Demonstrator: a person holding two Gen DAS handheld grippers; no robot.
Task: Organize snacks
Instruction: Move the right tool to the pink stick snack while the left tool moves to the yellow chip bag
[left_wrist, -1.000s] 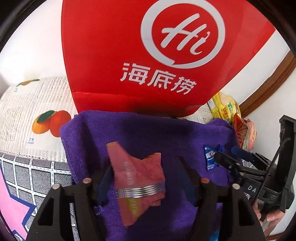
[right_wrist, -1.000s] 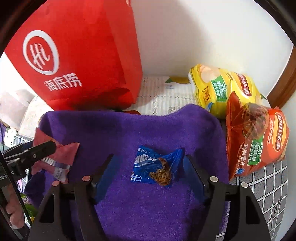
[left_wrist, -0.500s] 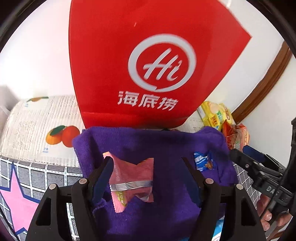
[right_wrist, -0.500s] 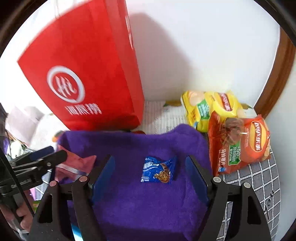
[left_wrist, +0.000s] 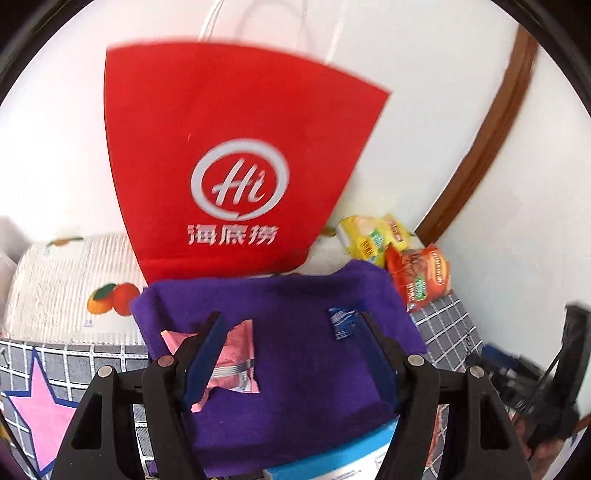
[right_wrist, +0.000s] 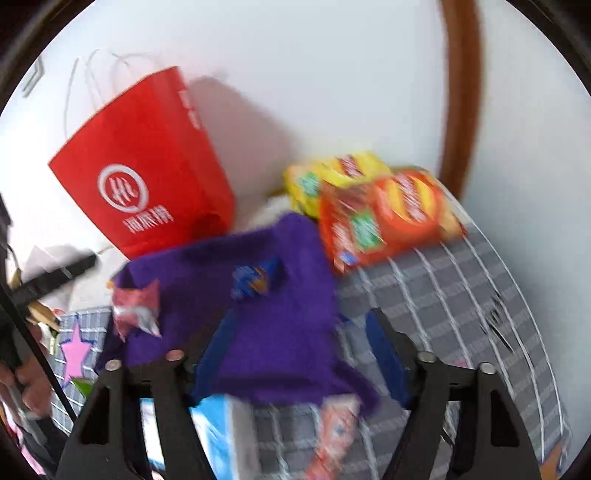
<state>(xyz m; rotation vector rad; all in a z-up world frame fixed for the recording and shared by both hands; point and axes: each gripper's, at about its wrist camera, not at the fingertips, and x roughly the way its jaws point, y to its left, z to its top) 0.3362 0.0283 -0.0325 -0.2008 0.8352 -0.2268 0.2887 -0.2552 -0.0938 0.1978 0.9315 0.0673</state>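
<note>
A pink snack packet (left_wrist: 238, 354) and a small blue snack packet (left_wrist: 341, 322) lie on a purple towel (left_wrist: 291, 306). My left gripper (left_wrist: 290, 343) hovers above the towel, open and holding nothing; its left finger hides part of the pink packet. My right gripper (right_wrist: 303, 347) hangs over the towel's (right_wrist: 273, 332) near right corner. Its jaws are closing with nothing between them. In the blurred right wrist view the blue packet (right_wrist: 255, 280) and pink packet (right_wrist: 136, 306) lie beyond the fingertips. A red paper bag (left_wrist: 236, 177) stands upright behind the towel.
A yellow chip bag (left_wrist: 373, 236) and an orange chip bag (left_wrist: 421, 273) lie at the back right by the wall. A blue-and-white box (right_wrist: 218, 424) and another orange packet (right_wrist: 332, 432) sit near the front. A grey checked cloth (right_wrist: 443, 295) covers the table.
Both grippers have pulled up and back from the towel, so the whole red bag shows. The right gripper swung right, off the blue packet. Both packets stayed on the towel.
</note>
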